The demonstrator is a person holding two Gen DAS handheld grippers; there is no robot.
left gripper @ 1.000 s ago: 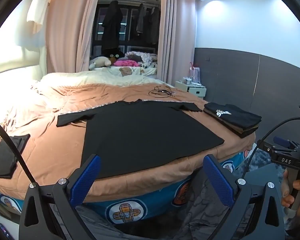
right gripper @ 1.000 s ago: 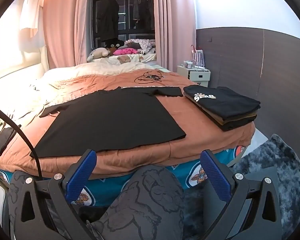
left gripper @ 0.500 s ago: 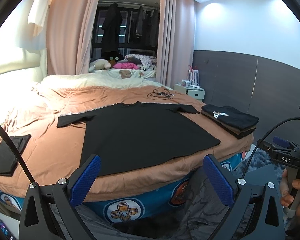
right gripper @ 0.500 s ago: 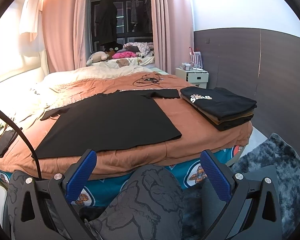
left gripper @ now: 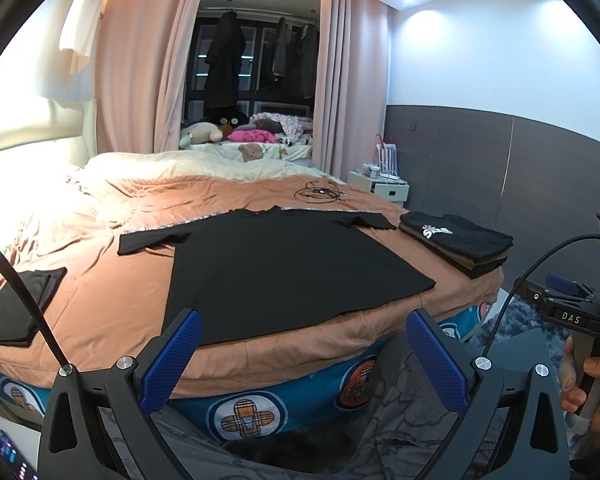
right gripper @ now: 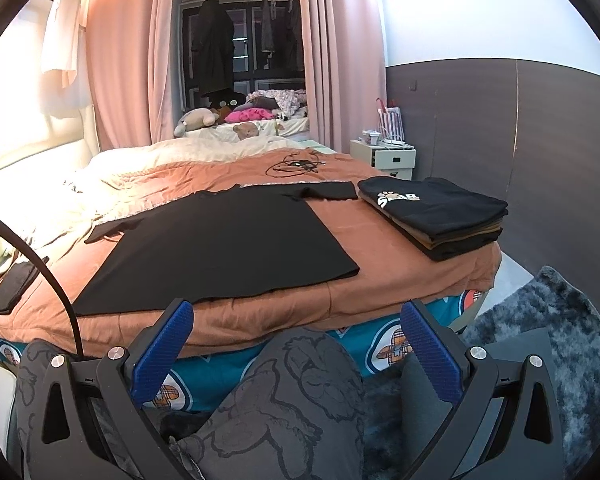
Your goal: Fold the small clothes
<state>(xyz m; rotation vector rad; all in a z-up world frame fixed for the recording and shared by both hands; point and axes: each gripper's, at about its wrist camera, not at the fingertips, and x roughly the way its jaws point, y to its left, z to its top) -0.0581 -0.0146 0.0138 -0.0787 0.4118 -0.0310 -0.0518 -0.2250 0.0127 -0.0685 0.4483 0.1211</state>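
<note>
Left gripper [left gripper: 303,354] bottom of frame, jaws wide, holding nothing — short of the bed [left gripper: 100,280] edge. Right gripper [right gripper: 296,348] same, jaws wide and empty, a patterned grey knee [right gripper: 292,392] between its fingers. Black T-shirt [left gripper: 284,264] lies flat at frame centre on the orange cover, sleeves spread. Folded stack of clothes [left gripper: 458,242] right of it at the bed corner. Another folded dark piece [left gripper: 18,304] at left edge. Cables [left gripper: 320,192] farther back.

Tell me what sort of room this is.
A home bedroom, most likely: a wide bed with a black T-shirt spread on it, a nightstand beside it, and pink curtains behind.
</note>
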